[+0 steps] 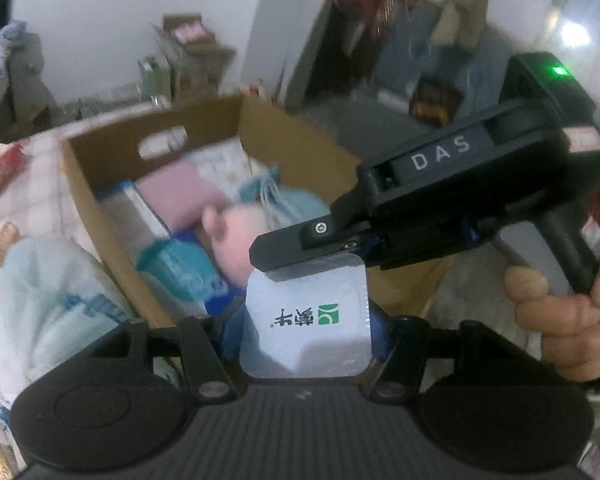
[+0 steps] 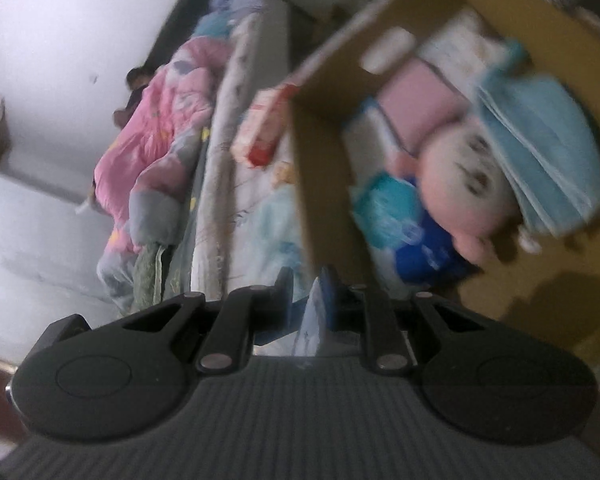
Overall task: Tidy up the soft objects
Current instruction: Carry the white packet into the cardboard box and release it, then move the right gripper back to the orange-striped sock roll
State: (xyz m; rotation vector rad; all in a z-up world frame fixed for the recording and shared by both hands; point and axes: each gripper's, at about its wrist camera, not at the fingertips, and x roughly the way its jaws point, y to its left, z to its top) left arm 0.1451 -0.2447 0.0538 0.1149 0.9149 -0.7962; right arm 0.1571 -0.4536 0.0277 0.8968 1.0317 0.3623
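Left wrist view: white soft plastic pouch with green logo clamped between left hand-held gripper jaws, its top edge also pinched by right hand-held gripper, jaws together. Long axis running away from the camera, toward brown cardboard box just ahead and below, already holding pink round-faced plush doll. Both hands equally near; judged next: over the rim.

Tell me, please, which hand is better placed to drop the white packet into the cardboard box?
Probably the left. The left gripper grips the white packet across its body, just short of the cardboard box. The right gripper only pinches the packet's top edge from the side.
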